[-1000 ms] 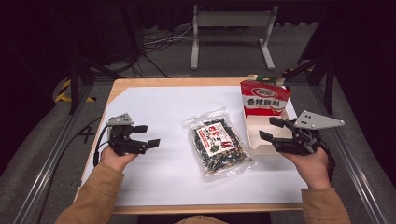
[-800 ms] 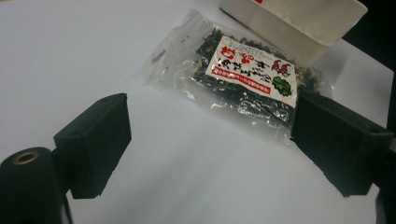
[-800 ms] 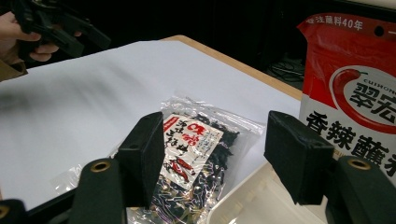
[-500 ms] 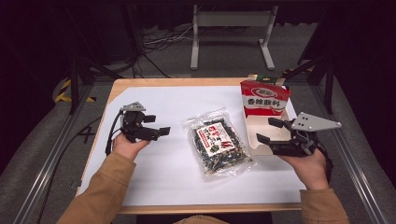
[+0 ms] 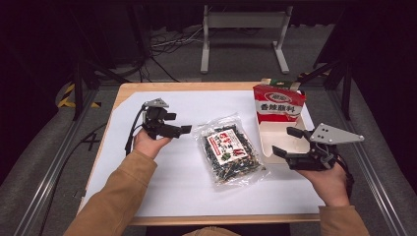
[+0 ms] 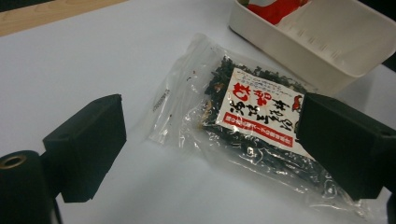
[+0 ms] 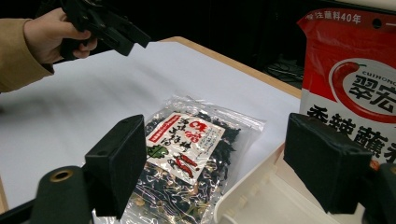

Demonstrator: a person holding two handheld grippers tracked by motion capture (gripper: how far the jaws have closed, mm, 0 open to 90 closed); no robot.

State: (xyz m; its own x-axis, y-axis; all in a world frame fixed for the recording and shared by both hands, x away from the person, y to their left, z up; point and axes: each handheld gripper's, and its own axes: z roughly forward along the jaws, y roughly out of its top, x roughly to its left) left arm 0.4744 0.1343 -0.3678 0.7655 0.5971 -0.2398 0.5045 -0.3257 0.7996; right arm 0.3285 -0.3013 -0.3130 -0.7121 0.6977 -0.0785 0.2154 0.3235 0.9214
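Observation:
A clear bag of dark dried bits with a red and white label [image 5: 228, 150] [image 6: 252, 121] [image 7: 187, 154] lies flat at the middle of the white sheet. Just left of it, my left gripper [image 5: 178, 123] [image 6: 215, 140] hovers open, jaws pointing at the bag and apart from it. A red seasoning pouch [image 5: 278, 103] [image 7: 359, 84] stands upright at the far end of a white tray [image 5: 265, 142] [image 7: 261, 196] [image 6: 327, 46]. My right gripper [image 5: 285, 141] [image 7: 222, 161] hangs over the tray's near part. Its jaws have just been opening and stand wide with nothing gripped between them.
The white sheet [image 5: 147, 177] covers most of the wooden table [image 5: 196, 87]. The left hand and its gripper [image 7: 102, 23] appear at the upper left of the right gripper view. A grey stand [image 5: 243, 34] and cables lie on the floor beyond the table.
The left hand has carried its gripper right and a little farther up the table, toward the bag. The right gripper's jaws have spread wider; that hand stayed in place.

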